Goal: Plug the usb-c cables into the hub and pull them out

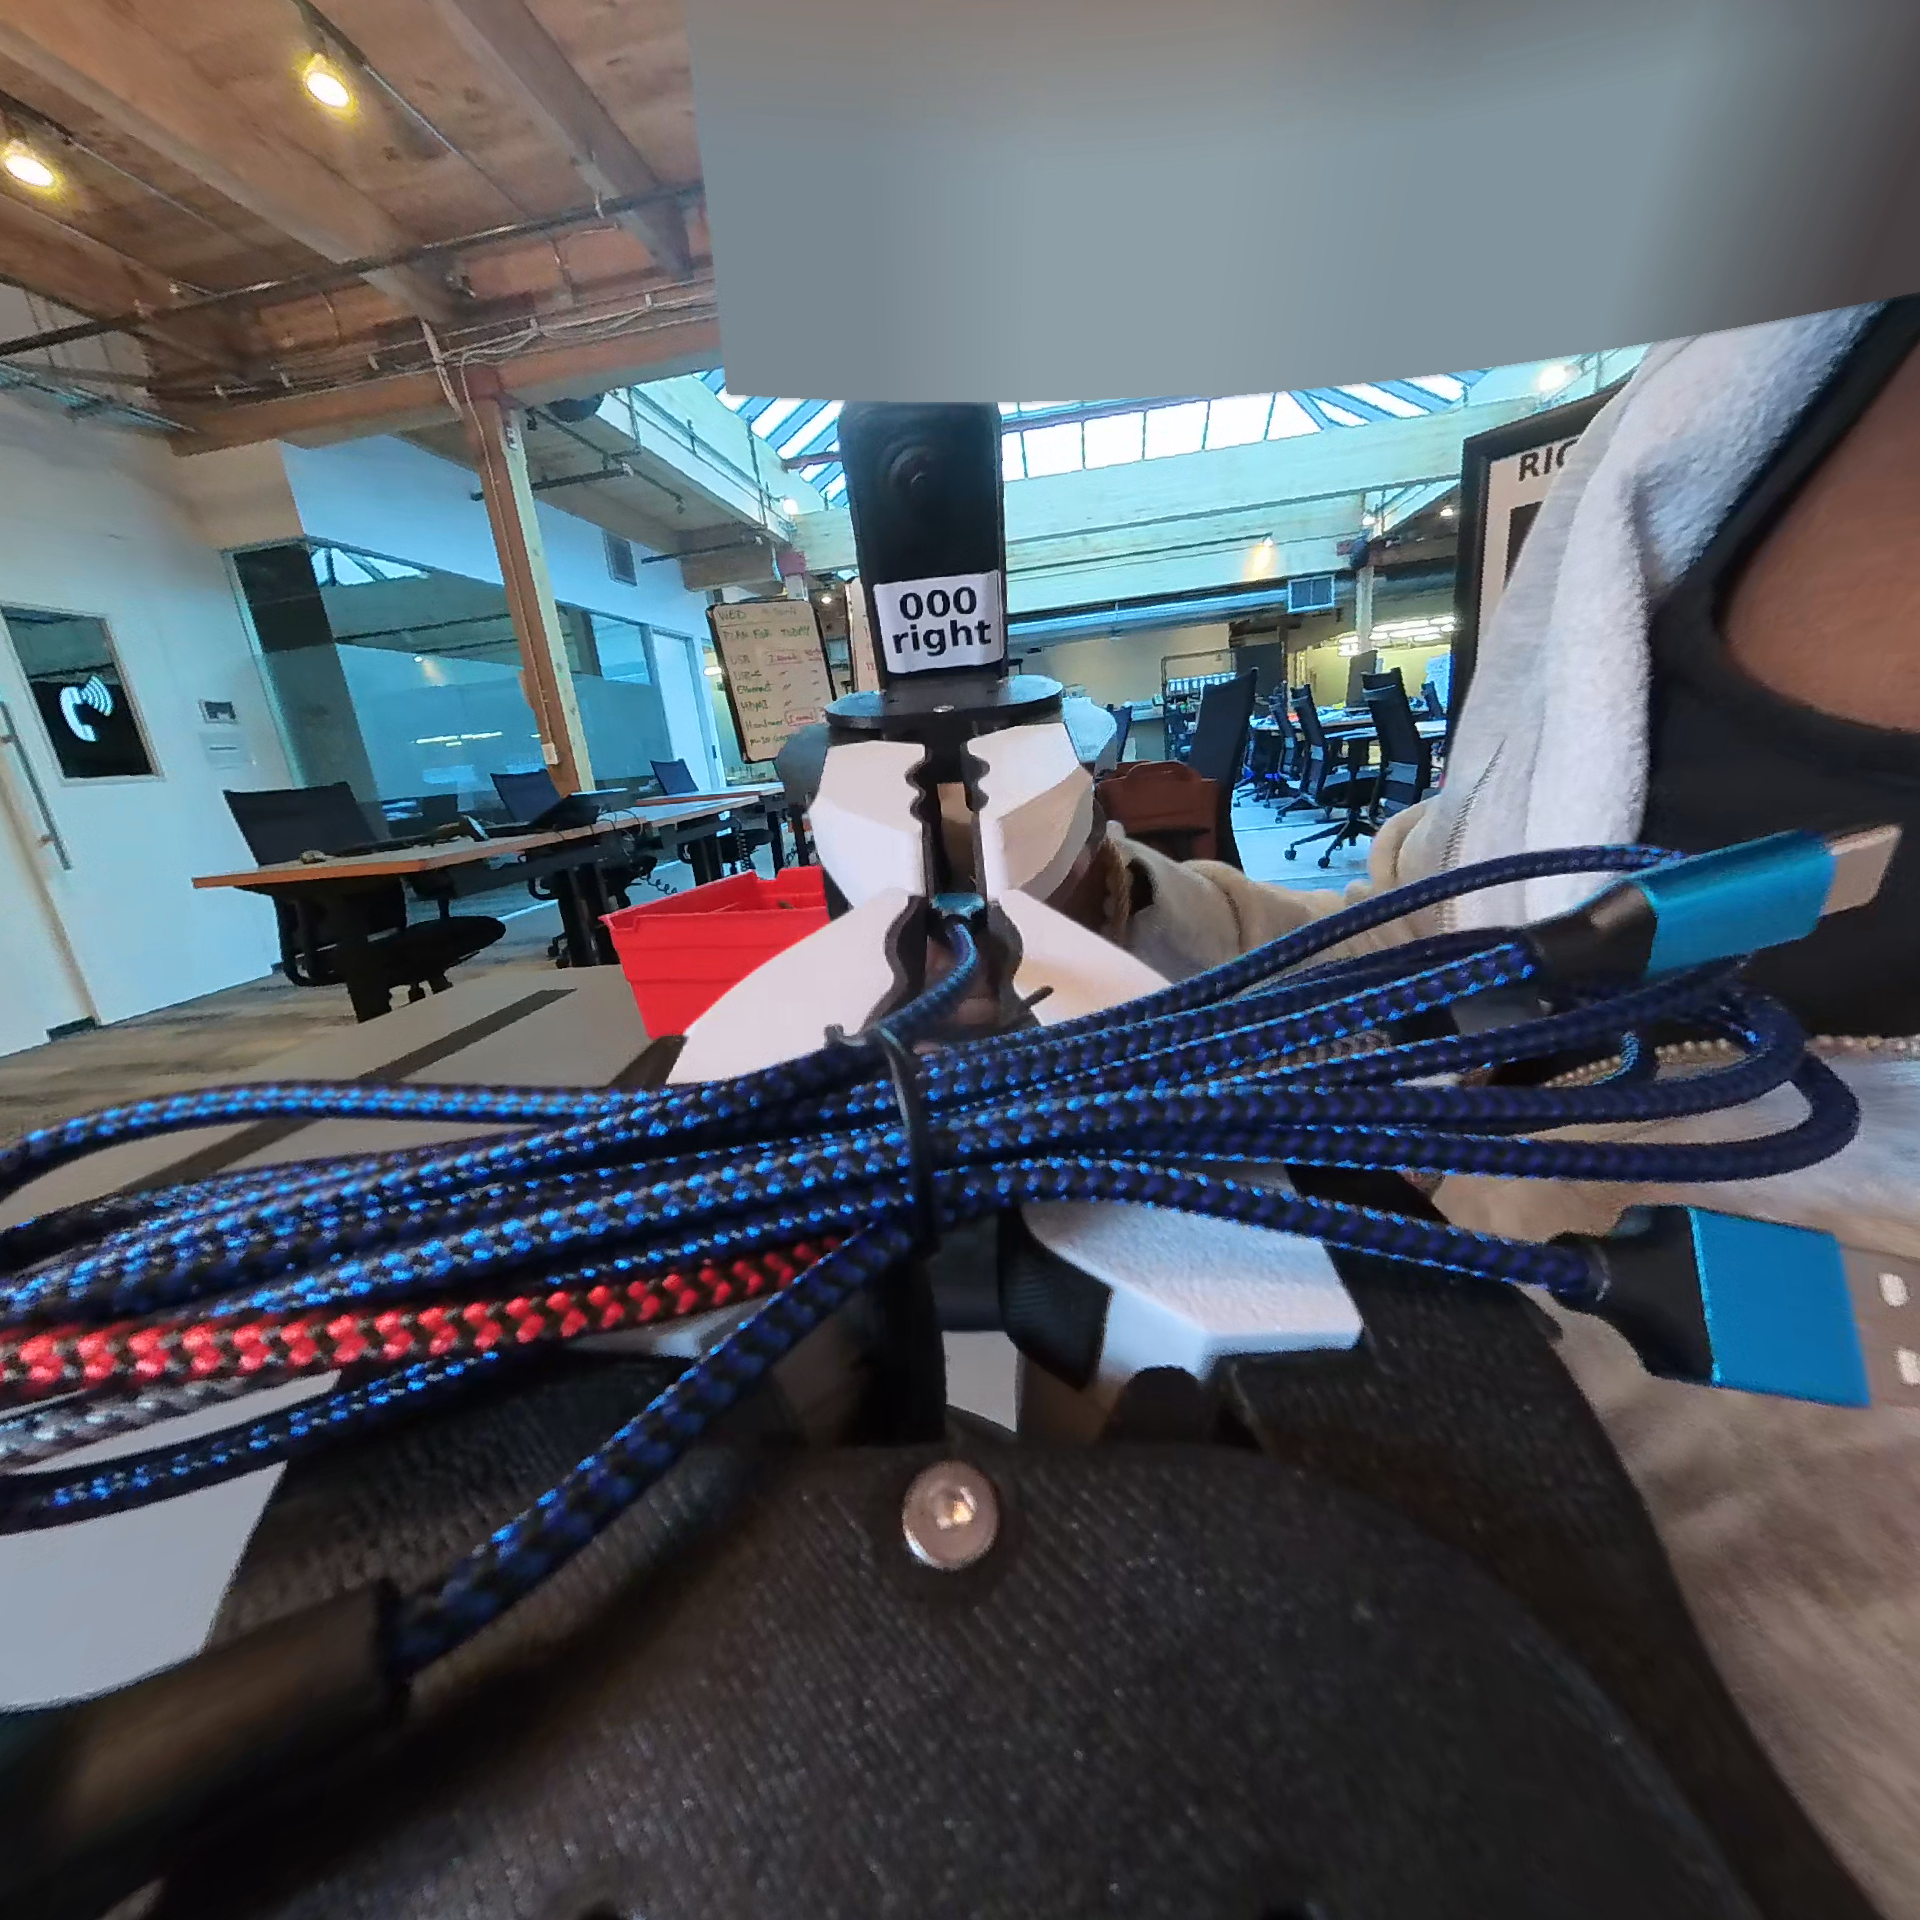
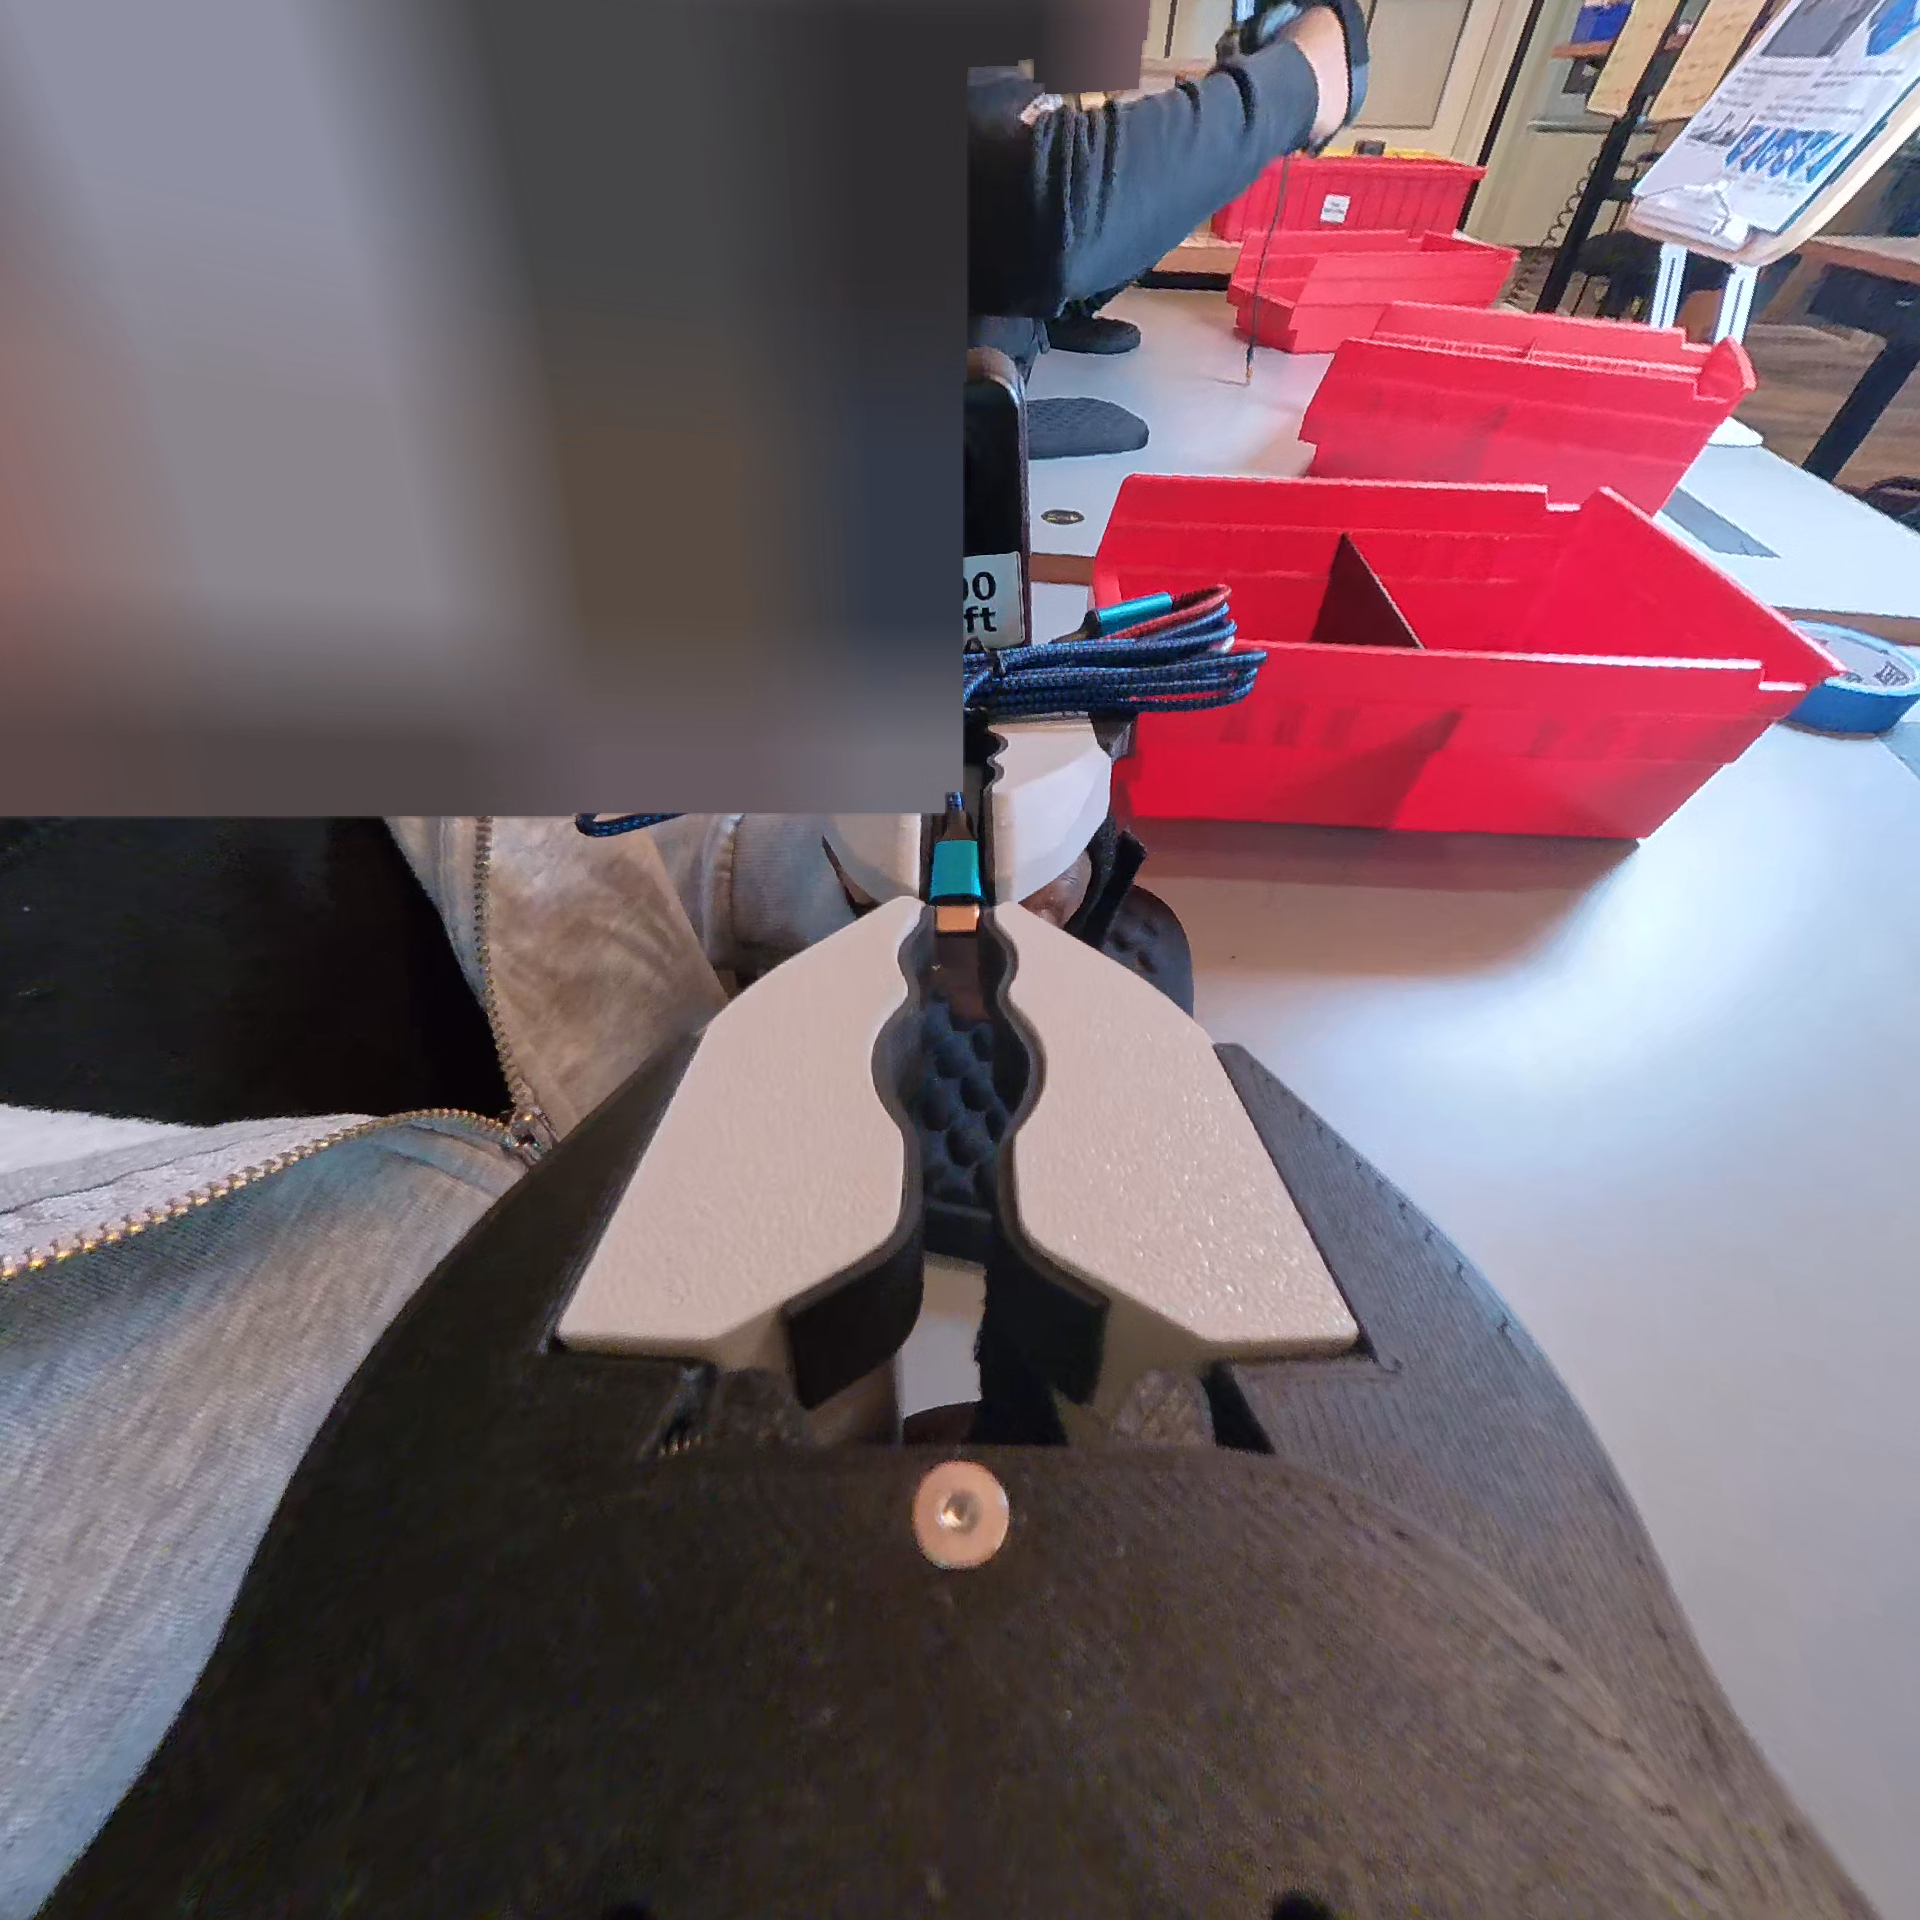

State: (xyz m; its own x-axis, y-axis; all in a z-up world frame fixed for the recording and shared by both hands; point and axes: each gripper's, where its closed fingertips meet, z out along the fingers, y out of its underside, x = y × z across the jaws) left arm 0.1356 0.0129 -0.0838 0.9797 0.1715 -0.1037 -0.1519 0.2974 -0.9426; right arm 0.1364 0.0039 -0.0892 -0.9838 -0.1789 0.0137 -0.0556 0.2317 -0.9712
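Braided blue bundle [image 1: 1143, 1122]: heaped over the left gripper's body, cinched by a black zip tie [image 1: 902, 1112], with a red braided cable [image 1: 416, 1330] beneath it. Loose plugs [image 1: 1745, 904] dangle off its right side.
Left gripper [image 1: 940, 925]: clamped on one blue strand just behind its connector.
Usb-c connector [image 2: 952, 873]: teal shell, with the metal tip pointing into the right gripper's mouth.
Right gripper [image 2: 954, 920]: jaws drawn almost together, seemingly pinching that tip.
Hub: not visible from either camera.
Risk: a pinch on bare metal is probably shallow. The tied bundle's weight could tug the connector askew or free at the handover, and the dangling plugs could snag.
Table [image 2: 1558, 1091]: grey, stretching away beyond both grippers.
Red bin [image 2: 1455, 717]: divided, just past the left gripper, crowding any swing that way.
Farther off: more red bins [image 2: 1507, 416], a blue tape roll [image 2: 1860, 696] and another person's dark sleeve [image 2: 1143, 187].
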